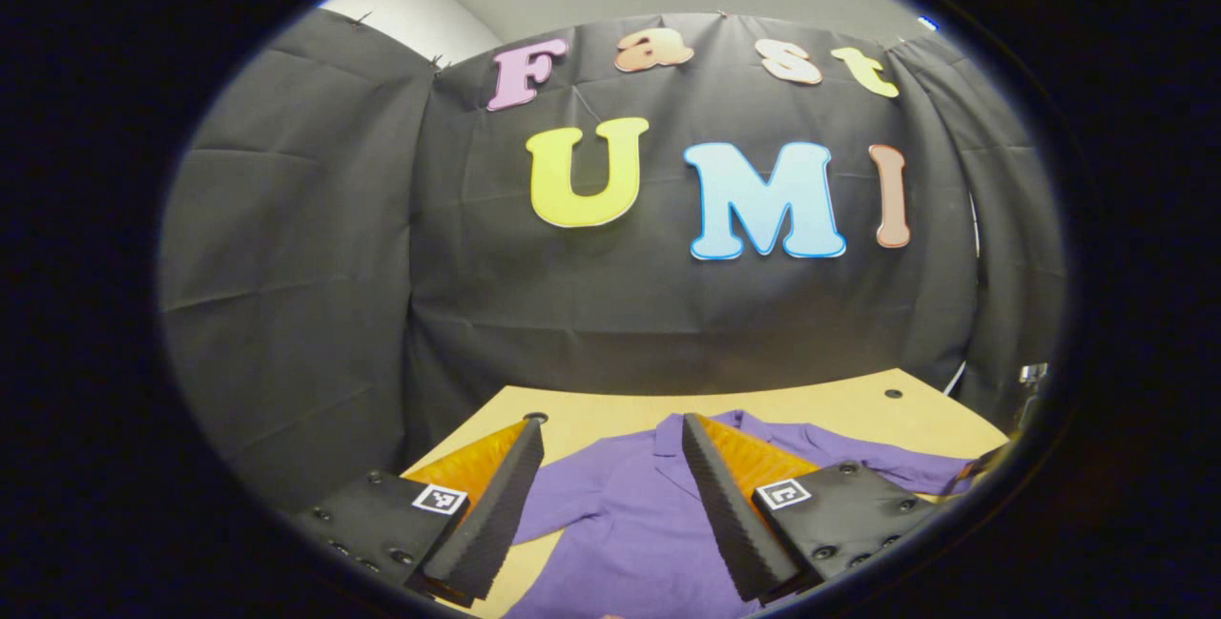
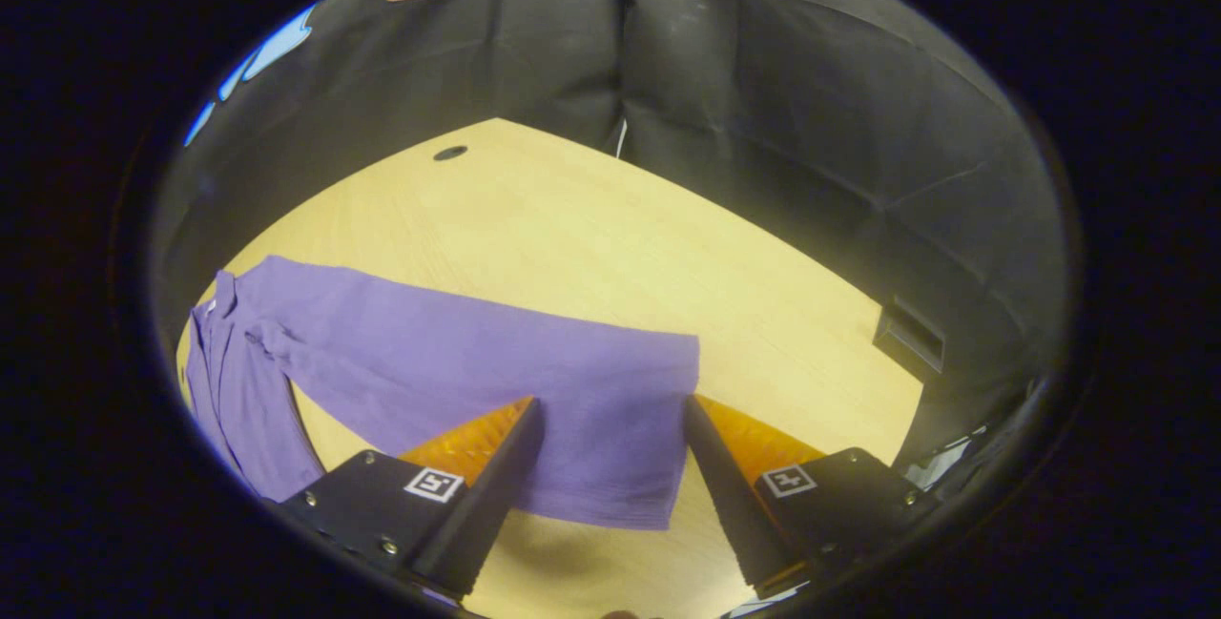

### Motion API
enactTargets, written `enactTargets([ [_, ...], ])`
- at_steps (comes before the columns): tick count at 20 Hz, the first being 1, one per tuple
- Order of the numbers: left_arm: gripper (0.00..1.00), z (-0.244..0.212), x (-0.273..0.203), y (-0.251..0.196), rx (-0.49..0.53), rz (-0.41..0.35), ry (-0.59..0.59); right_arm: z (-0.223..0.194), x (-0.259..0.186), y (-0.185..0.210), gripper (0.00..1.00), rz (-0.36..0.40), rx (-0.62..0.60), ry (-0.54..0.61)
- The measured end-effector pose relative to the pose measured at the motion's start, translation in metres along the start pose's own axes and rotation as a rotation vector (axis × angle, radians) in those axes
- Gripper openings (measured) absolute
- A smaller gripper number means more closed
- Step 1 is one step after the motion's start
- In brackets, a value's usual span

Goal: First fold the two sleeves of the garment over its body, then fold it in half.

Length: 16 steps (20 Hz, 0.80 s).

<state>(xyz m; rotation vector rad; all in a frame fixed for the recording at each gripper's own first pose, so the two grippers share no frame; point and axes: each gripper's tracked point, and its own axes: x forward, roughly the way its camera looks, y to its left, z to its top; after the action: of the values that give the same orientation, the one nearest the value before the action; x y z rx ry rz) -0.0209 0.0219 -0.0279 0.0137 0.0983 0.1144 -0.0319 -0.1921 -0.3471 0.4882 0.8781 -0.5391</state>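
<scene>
Purple shirt lies flat on the wooden tabletop, collar toward the black cloth wall. Left tool spread wide above the shirt body, gripping nothing. Right tool also spread, hovering over the cuff end of the outstretched sleeve, not touching. Small dark hole in the tabletop far off; a black box sits at the tabletop's edge.

purple cloth shirt flat on pale wooden table; its sleeve stretches out between my right gripper fingers.
</scene>
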Motion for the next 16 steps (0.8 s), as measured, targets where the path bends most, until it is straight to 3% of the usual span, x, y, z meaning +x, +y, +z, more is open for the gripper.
enactTargets([
  [4, 0.95, -0.003, 0.000, -0.003, -0.012, -0.013, 0.006, 0.001, 0.000, 0.009, 0.93, 0.033, -0.013, 0.001],
  [5, 0.95, -0.002, 0.001, -0.003, -0.013, -0.014, 0.005, 0.001, 0.000, 0.011, 0.72, 0.030, -0.007, 0.005],
  [7, 0.94, -0.003, 0.000, -0.001, -0.011, -0.013, 0.002, 0.003, 0.000, 0.012, 0.63, 0.037, -0.001, 0.009],
  [9, 0.94, -0.002, 0.001, 0.002, -0.005, -0.006, -0.002, 0.003, 0.000, 0.016, 0.27, 0.034, 0.017, 0.020],
  [10, 0.94, -0.002, 0.001, 0.004, -0.004, 0.000, -0.004, 0.006, -0.003, 0.014, 0.27, 0.032, 0.017, 0.006],
  [12, 0.94, -0.003, 0.001, 0.007, -0.009, 0.007, -0.003, 0.010, 0.001, 0.018, 0.06, 0.045, 0.033, 0.004],
  [16, 0.95, -0.004, 0.001, 0.013, -0.019, 0.025, 0.000, 0.026, -0.007, 0.030, 0.06, 0.114, -0.015, -0.053],
])
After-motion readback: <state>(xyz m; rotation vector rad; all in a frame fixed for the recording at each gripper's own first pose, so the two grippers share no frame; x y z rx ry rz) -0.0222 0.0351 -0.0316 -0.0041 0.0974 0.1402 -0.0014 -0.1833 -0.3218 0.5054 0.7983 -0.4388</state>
